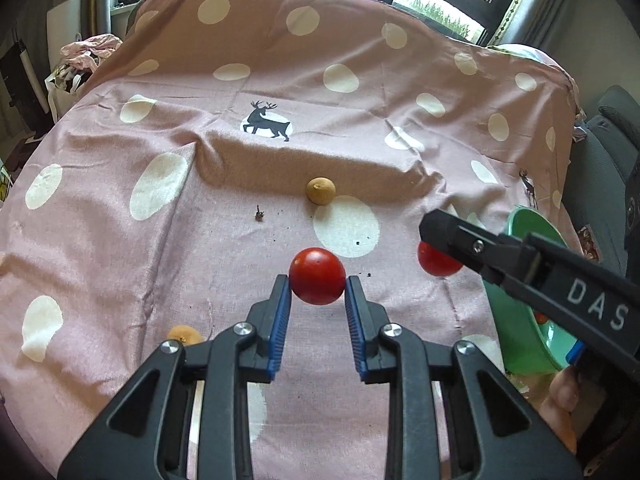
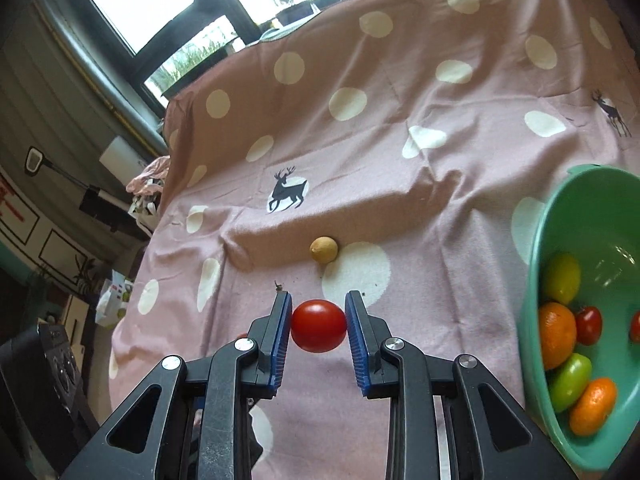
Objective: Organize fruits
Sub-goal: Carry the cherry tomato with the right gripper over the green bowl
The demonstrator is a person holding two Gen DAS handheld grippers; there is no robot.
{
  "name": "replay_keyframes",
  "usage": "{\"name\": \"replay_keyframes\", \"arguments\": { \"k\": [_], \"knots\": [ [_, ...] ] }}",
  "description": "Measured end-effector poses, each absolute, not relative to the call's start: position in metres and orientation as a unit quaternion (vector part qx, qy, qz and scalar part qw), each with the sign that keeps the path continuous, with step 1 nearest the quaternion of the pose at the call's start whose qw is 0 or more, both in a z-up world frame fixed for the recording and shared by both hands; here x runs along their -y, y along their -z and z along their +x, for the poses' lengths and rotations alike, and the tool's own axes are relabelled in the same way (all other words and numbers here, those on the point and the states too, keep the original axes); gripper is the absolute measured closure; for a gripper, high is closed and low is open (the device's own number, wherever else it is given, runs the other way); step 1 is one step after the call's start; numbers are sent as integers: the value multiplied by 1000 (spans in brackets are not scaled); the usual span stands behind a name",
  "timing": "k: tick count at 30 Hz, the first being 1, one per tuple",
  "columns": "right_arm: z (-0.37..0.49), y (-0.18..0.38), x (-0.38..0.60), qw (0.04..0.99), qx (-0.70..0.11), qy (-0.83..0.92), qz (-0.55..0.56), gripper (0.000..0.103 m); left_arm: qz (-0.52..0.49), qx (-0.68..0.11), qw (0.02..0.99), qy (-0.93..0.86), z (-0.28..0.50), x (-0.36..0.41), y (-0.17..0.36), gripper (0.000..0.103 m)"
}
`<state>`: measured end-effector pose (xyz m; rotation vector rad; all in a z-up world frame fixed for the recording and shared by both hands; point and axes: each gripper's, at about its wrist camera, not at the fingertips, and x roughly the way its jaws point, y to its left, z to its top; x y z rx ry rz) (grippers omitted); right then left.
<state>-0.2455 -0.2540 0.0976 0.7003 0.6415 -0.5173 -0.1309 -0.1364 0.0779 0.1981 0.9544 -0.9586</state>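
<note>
My left gripper (image 1: 317, 280) is shut on a red tomato (image 1: 317, 276) just above the pink spotted cloth (image 1: 200, 200). My right gripper (image 2: 318, 312) is shut on a second red tomato (image 2: 318, 326); it shows in the left wrist view (image 1: 438, 258) at the right, where its tomato (image 1: 436, 264) peeks out under the black fingers. A tan round fruit (image 1: 321, 190) lies further back on the cloth, also in the right wrist view (image 2: 324, 250). A small orange fruit (image 1: 184, 335) lies by my left gripper. A green bowl (image 2: 560, 240) at the right holds several fruits.
The bowl's rim (image 1: 516, 320) also shows in the left wrist view under the right gripper. A small dark stem scrap (image 1: 259, 213) and crumbs lie on the cloth. Windows stand behind the table. A dark chair (image 1: 616, 152) is at the right.
</note>
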Motion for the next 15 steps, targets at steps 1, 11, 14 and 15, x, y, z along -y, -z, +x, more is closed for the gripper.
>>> {"name": "replay_keyframes", "arguments": {
  "k": [1, 11, 14, 15],
  "knots": [
    [-253, -97, 253, 857, -299, 248, 337, 74, 92, -437, 775, 447, -134, 136, -80, 76],
    [-316, -107, 248, 856, -248, 282, 355, 74, 97, -396, 778, 478, -162, 132, -104, 76],
    [-328, -118, 248, 859, -226, 305, 343, 74, 95, -381, 780, 487, -172, 131, -112, 76],
    [-331, -121, 248, 859, -220, 313, 339, 74, 96, -376, 780, 491, -175, 131, -115, 76]
  ]
}}
